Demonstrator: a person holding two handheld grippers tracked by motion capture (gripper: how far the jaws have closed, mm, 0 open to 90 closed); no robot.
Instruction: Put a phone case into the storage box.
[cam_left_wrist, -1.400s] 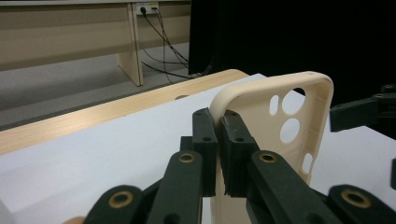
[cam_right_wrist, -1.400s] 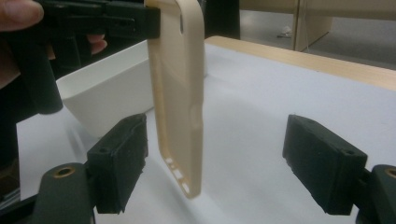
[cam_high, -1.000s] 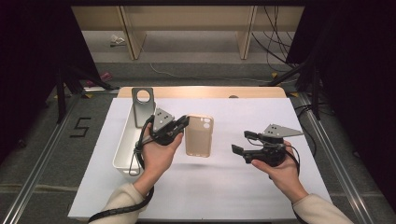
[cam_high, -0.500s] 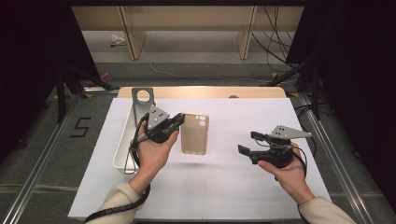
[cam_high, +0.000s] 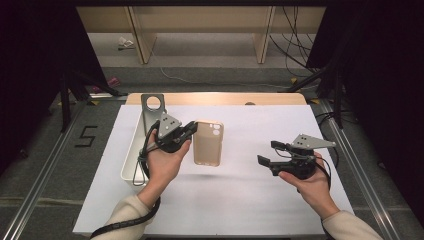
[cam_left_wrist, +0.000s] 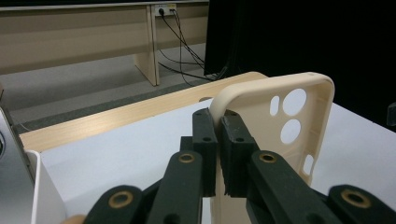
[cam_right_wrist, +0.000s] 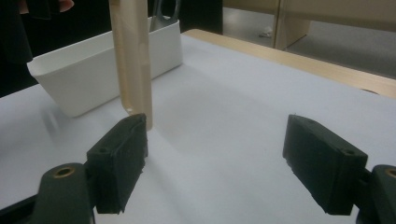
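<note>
Left tool is clenched on the edge of a beige phone case, jaws pinching its rim near the camera-cutout end. In the left gripper view the case stands on edge w/ cutouts toward the top, both jaws pressed flat against its side wall. High view shows the case held above the white-covered bench, approx. centre-left, w/ a soft shadow on the sheet below it. Right gripper view shows the case hanging upright, lower end off the sheet.

Right tool is released, jaws wide apart w/ nothing between them, held in the person's right hand over the bench's right half, well apart from the case. Its jaws point toward the case.

White bin sits at the bench's left edge, just beside the left hand. A grey metal plate w/ a round hole stands up at the bin's far end.
</note>
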